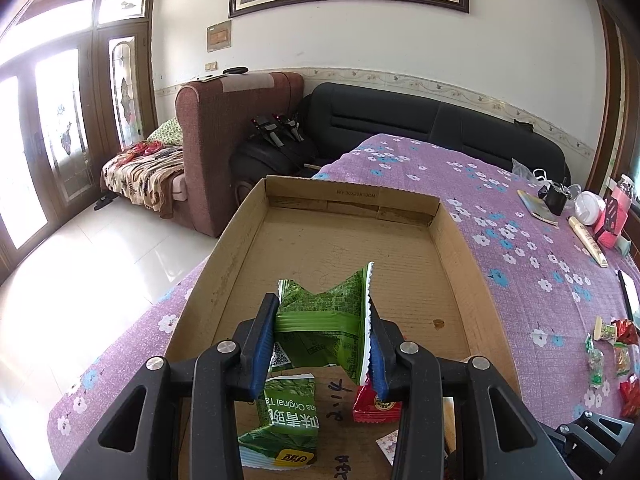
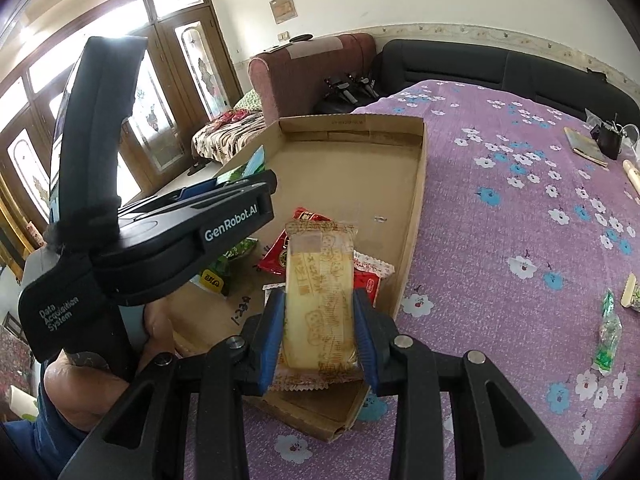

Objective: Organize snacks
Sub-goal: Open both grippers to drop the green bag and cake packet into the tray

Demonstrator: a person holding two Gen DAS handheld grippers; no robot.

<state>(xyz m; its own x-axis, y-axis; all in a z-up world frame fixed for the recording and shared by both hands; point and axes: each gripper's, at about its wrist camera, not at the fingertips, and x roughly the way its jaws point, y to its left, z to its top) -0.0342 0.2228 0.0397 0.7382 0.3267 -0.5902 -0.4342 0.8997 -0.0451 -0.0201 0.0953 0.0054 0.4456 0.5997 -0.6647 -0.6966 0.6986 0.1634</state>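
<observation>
The landmark here is the cardboard tray [image 1: 460, 248] on the purple flowered cloth [image 1: 500, 216].

Nearest, over the tray's near end, the left claw [image 1: 322, 344] squeezes a green snack pack [image 1: 320, 312] between its blue pads. The pack is crumpled and held up off the tray floor. Right under it on the tray lie another green pack [image 1: 286, 416] and a red pack [image 1: 374, 404].

The right claw [image 2: 320, 340] grips a pale yellow cracker pack [image 2: 320, 292] by its long sides, also above the tray's near end, over the red pack [image 2: 280, 254] there.

I think the step is to set both packs down in the tray. To do it well, each pack should go to a bare spot a bit farther in, not on top of the ones lying there. It helps to go low first, then let go softly, so nothing bounces out.

Farther off, beside the tray's right wall, more loose snacks [image 2: 608, 336] wait on the cloth. The far half of the tray is bare.
</observation>
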